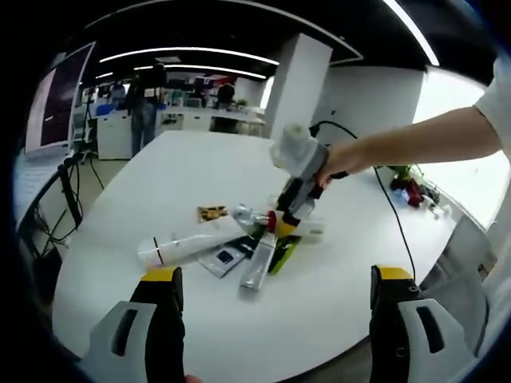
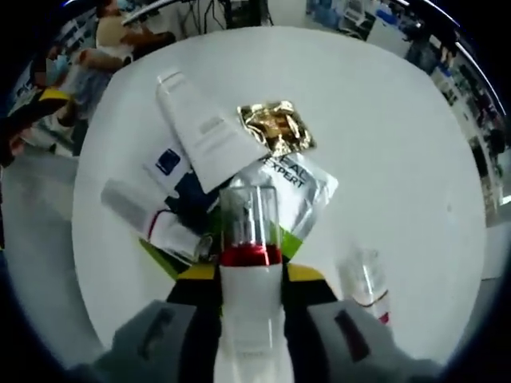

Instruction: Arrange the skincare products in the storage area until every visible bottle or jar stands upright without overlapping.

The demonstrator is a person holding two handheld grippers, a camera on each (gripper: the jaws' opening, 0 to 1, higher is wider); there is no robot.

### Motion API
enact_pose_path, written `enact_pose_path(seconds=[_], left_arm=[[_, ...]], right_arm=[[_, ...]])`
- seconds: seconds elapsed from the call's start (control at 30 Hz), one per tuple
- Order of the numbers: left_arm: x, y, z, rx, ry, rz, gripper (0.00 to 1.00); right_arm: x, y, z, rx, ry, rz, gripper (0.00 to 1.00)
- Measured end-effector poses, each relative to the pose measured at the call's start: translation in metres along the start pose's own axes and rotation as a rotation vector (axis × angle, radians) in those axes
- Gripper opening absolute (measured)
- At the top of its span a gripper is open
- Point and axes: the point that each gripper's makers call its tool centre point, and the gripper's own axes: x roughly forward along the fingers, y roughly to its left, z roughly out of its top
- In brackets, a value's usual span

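Right gripper (image 2: 249, 275): its yellow-tipped jaws are clamped on a white bottle with a red band and clear cap (image 2: 250, 263), which runs up the middle of the right gripper view; in the left gripper view the same gripper (image 1: 289, 214) reaches down into the pile, held by a person's bare hand (image 1: 339, 159).
Left gripper (image 1: 276, 275): jaws spread wide with nothing between them, hanging over the near edge of the round white table (image 1: 239, 335).
Pile just past the held bottle: a silver sachet printed "EXPERT" (image 2: 299, 187), a dark blue sachet (image 2: 188, 191) and a green packet (image 2: 164, 259) overlap flat on the table.
Small clear bottle with a red stripe (image 2: 366, 279): beside the right gripper — whether it stands or lies I cannot tell.
White-and-silver tube (image 2: 148, 215): lying on its side at the pile's edge, across the green packet.
Long white tube (image 2: 204, 132): lying flat, its crimped end resting over the blue and silver sachets; in the left gripper view it (image 1: 192, 243) points away from the pile.
Gold foil sachet (image 2: 275, 126): flat on the table, touching the long tube's end and the silver sachet.
Silver tube (image 1: 257, 267): lying on the near side of the pile in the left gripper view.
Beyond the table: an office with white desks (image 1: 116, 132), a white pillar (image 1: 297, 84) and ceiling strip lights (image 1: 188, 52) — people stand far back.
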Motion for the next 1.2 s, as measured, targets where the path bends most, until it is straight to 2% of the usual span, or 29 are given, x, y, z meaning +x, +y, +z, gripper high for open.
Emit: enact_pose_path(seconds=[0.17,0.63,0.77,1.03,1.2], left_arm=[[-0.002,-0.002,0.002,0.015,0.000,0.000,0.96],[-0.001,-0.018,0.011,0.052,-0.016,-0.030,0.96],[-0.001,-0.020,0.014,0.067,-0.024,-0.036,0.96],[-0.007,-0.024,0.018,0.093,-0.029,-0.035,0.95],[-0.003,-0.036,0.020,0.119,-0.027,-0.057,0.95]], right_arm=[[-0.008,-0.002,-0.002,0.023,-0.046,-0.028,0.28],[-0.052,-0.014,-0.010,0.157,-0.215,-0.128,0.28],[-0.068,-0.016,-0.011,0.209,-0.309,-0.183,0.28],[-0.098,-0.017,-0.033,0.339,-0.447,-0.289,0.28],[-0.109,-0.016,-0.045,0.408,-0.508,-0.327,0.28]])
